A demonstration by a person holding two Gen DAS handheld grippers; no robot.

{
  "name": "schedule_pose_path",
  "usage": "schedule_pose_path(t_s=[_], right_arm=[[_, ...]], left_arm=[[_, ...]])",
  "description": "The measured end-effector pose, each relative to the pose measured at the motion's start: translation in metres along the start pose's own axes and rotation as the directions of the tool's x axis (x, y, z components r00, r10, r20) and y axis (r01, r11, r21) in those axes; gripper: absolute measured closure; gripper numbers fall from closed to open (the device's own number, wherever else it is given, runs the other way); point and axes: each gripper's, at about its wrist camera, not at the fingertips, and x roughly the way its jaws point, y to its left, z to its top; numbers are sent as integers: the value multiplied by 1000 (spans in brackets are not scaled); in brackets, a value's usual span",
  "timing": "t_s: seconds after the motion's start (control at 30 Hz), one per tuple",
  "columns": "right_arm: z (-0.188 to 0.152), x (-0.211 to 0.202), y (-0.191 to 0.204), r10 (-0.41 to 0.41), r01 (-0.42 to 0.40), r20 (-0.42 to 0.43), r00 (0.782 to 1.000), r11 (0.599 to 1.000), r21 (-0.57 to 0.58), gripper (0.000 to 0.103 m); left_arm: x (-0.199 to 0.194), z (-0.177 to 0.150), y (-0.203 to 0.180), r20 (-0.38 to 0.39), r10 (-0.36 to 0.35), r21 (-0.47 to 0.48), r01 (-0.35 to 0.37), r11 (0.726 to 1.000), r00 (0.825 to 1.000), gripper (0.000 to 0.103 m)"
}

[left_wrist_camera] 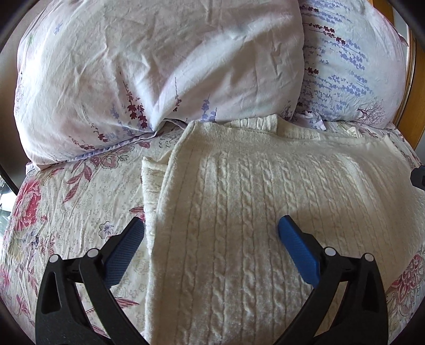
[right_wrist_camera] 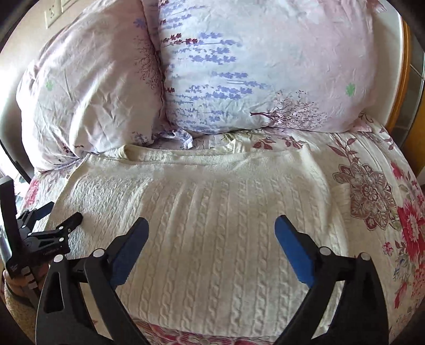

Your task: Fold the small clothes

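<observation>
A cream cable-knit sweater (left_wrist_camera: 252,191) lies folded flat on the floral bedspread (left_wrist_camera: 66,212); it also shows in the right wrist view (right_wrist_camera: 212,212). A folded layer sticks out along its left edge. My left gripper (left_wrist_camera: 211,224) is open and empty, hovering over the sweater's left part, its left finger over the bedspread. My right gripper (right_wrist_camera: 211,225) is open and empty above the sweater's middle. The left gripper also shows at the left edge of the right wrist view (right_wrist_camera: 57,215).
Two large pillows with lavender print (left_wrist_camera: 159,66) (right_wrist_camera: 265,66) lean at the head of the bed, just behind the sweater. A wooden bed frame (right_wrist_camera: 403,79) runs along the right. A wall socket (right_wrist_camera: 53,13) is at the top left.
</observation>
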Motion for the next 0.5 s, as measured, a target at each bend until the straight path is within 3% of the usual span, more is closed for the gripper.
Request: schedule_pose_path(t_s=[0.1,0.2,0.37,0.5], right_arm=[[10,17,23,-102,102,-67,992,995,1,1],[14,42,44,-164,156,-149,975,986,-63,1],[2,59,62,-247,237,-114,962,967,-95,1],[-7,62,57,-230,226,-101,968,973,-49,1]], left_arm=[[-8,3,6,28,5,-28,-5,1000,1000,2],[-17,8,32,69,-30,-138,39,990,997,2],[-12,9,72,38,-70,-283,78,956,997,2],[-1,8,82,-26,-98,-308,86,947,995,2]])
